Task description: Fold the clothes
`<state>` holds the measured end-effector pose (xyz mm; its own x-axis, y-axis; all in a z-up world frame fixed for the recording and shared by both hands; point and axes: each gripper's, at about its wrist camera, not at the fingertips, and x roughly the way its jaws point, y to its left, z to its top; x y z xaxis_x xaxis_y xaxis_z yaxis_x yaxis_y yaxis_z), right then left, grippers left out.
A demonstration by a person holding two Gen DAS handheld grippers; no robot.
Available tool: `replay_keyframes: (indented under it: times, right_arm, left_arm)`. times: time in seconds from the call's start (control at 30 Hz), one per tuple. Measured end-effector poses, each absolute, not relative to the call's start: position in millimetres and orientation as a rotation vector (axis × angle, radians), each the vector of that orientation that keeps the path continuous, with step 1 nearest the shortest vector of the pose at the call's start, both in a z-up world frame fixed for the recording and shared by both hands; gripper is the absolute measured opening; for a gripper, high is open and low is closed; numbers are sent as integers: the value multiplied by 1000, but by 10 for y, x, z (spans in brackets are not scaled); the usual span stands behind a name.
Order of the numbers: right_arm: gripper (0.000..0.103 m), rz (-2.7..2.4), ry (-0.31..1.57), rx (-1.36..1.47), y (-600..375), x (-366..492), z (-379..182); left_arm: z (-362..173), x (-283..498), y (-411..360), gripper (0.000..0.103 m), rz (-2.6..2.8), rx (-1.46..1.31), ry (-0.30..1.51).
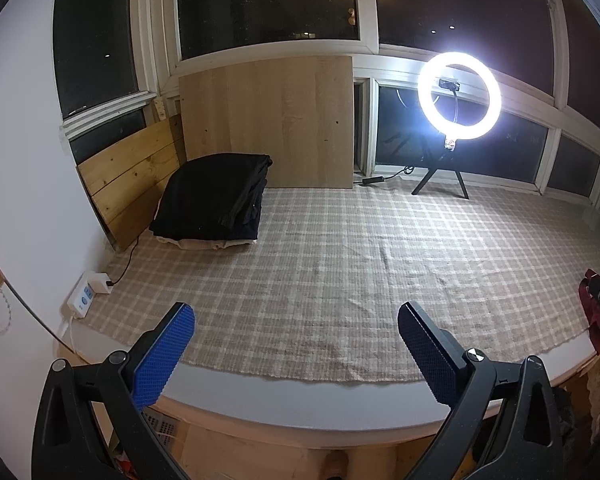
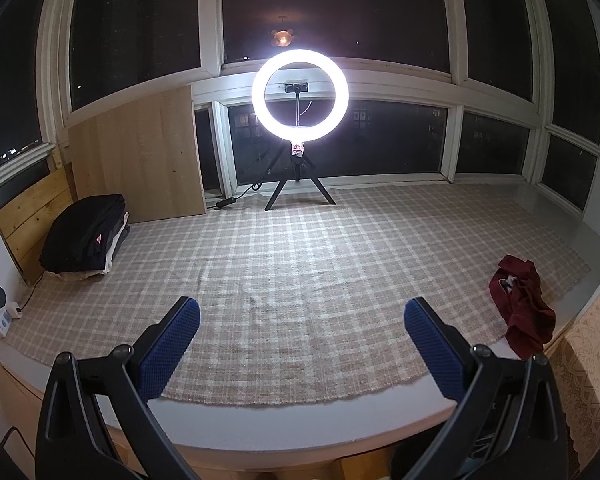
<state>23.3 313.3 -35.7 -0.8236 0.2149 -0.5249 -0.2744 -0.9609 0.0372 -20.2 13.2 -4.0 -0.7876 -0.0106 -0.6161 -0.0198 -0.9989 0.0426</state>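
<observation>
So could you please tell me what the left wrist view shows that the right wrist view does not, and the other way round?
Only the left wrist view shows the left gripper, jaws open, and most of the power strip, plug in. Only the right wrist view shows the right gripper, jaws open, and the whole crumpled red garment at the mat's right edge; the left view catches just a sliver. Both show the folded stack, black on top, back left, the ring light on its tripod, and the checked mat.
</observation>
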Motion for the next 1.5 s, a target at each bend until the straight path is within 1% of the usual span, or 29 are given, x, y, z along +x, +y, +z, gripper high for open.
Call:
replay_keyframes:
  times: [0.8,1.5]
  right_arm:
    - [103,2731,166,-807,3230,-102,-430]
    - [103,2602,155,-783,3400,-595,-436]
  left_arm:
    - [-74,-548,262,102,2926,-1029,97]
    - [-59,-1284,543,102,2808,-976,120]
